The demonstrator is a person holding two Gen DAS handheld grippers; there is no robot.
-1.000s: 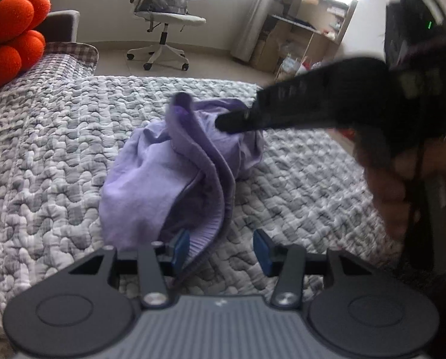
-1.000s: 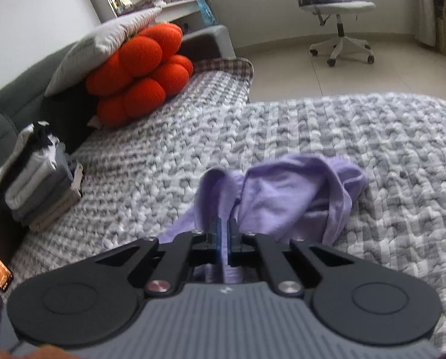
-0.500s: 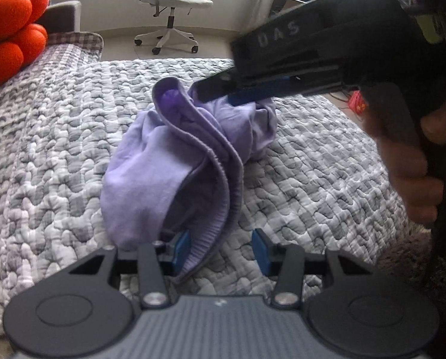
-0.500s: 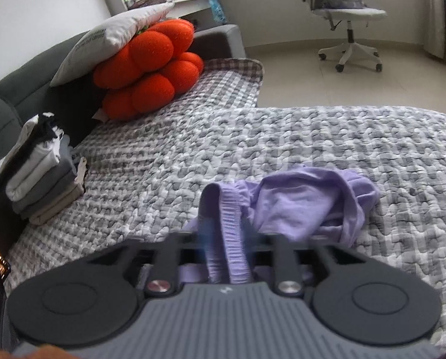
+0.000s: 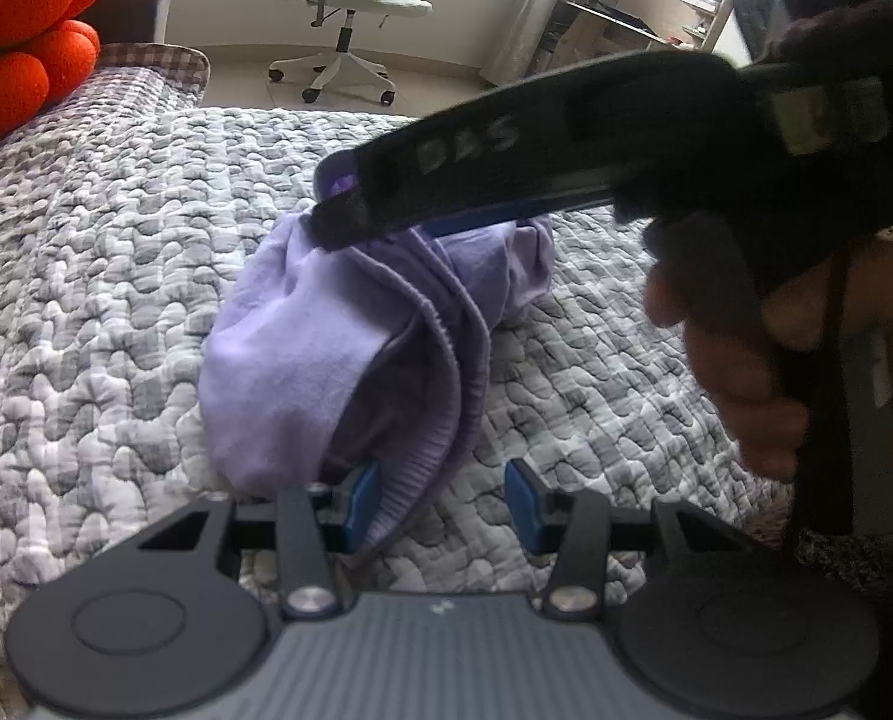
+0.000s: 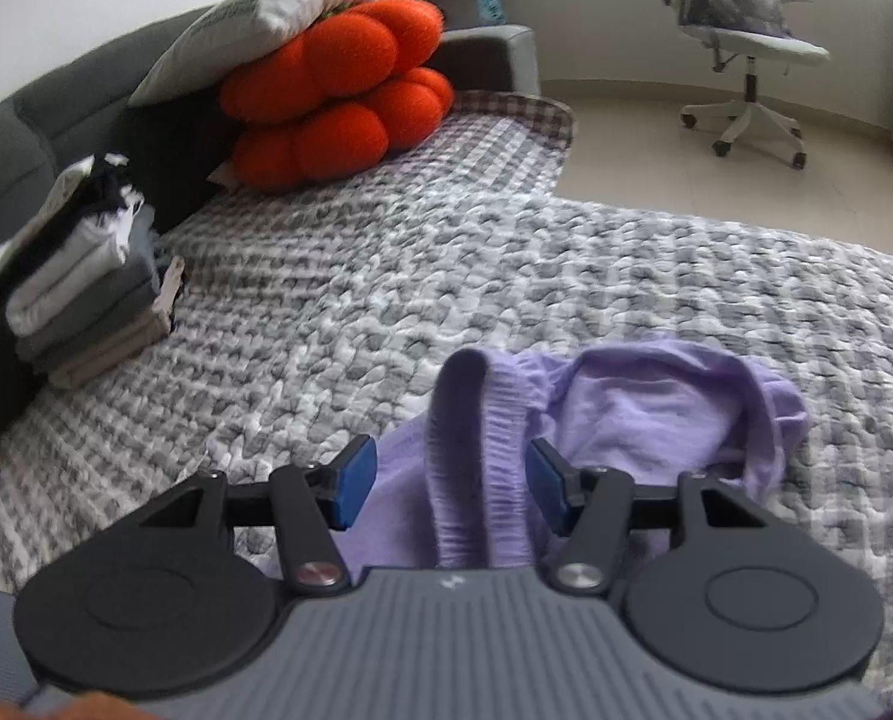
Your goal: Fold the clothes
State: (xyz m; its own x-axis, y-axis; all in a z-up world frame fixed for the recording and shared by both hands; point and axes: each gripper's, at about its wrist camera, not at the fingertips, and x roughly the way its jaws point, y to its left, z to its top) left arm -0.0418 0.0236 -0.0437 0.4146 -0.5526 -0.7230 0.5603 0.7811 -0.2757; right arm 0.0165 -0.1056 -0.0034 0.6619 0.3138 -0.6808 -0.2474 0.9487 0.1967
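A crumpled lilac garment (image 5: 350,348) lies on the grey quilted bed cover (image 5: 86,276). Its ribbed hem runs down between my left gripper's open blue pads (image 5: 362,501), touching the left one. My left gripper (image 5: 443,504) is open. In the right wrist view the same lilac garment (image 6: 656,402) has a raised ribbed band standing between the pads (image 6: 350,489) of my right gripper (image 6: 449,483), which is open around it. From the left wrist view, the right gripper (image 5: 350,216) reaches in from the right above the garment, held by a hand (image 5: 740,360).
A stack of folded clothes (image 6: 80,276) sits at the left by the dark sofa back. Orange round cushions (image 6: 338,90) and a white pillow (image 6: 266,6) lie beyond. An office chair (image 6: 752,54) stands on the floor past the bed cover's edge.
My right gripper was shut on the ribbed band a second ago and has opened; the band now stands loose between its pads. The left gripper stayed open, near the hem.
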